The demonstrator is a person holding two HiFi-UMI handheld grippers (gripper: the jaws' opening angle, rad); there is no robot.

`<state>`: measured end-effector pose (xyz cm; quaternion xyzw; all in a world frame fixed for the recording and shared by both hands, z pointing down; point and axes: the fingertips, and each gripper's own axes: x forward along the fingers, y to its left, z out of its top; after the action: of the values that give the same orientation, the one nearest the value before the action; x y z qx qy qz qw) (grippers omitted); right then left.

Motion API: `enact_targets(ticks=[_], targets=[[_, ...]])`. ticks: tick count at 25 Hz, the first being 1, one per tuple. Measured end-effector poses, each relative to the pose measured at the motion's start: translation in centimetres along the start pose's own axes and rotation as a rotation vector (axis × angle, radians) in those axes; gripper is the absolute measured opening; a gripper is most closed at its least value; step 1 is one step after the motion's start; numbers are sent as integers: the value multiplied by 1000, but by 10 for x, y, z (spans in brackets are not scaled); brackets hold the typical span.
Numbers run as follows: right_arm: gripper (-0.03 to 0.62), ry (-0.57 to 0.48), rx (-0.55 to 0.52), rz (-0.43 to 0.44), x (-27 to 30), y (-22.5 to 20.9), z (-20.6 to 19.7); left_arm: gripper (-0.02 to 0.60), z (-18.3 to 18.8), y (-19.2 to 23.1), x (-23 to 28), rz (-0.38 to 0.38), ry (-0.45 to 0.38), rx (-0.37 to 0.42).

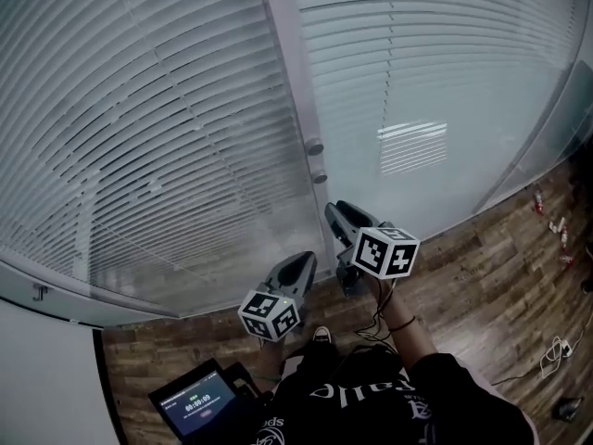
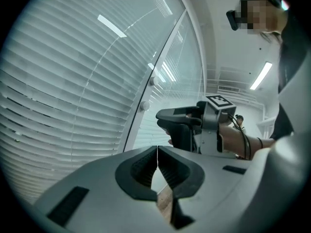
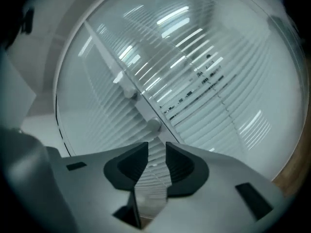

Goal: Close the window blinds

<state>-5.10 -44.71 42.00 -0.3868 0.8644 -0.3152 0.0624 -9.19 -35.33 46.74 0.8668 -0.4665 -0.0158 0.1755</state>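
You are only lining up: your right gripper [image 3: 156, 147], jaws apart and empty, is pointing at the lower knob [image 3: 154, 125] on the frame between the blinds [image 1: 139, 137], whose left slats are showing gaps. Your left gripper [image 2: 158, 148] is hanging beside it, jaws together on nothing

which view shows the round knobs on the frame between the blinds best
Right gripper view: the knobs sit closest there, just beyond the open right tool. The head view shows both small, from above; the left gripper view shows them small, side-on.
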Motion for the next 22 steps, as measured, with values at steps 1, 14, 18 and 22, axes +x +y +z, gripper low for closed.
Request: enact_targets(ticks=[1,14,18,22], targets=[[123,14,-71,-17,-7,1,-5,5,-1,-6,-1,3,-3,0],[30,168,-111,-2,-152,-10,-99,5,-73,-109,-41,101,16,-33],[26,206,-103,23,-194,-12,-128,5,-108,-147,-58,122,53,-36],[25,217,-98,31,-225,-3,-147,5,-121,-174,-79,126,64,-21]])
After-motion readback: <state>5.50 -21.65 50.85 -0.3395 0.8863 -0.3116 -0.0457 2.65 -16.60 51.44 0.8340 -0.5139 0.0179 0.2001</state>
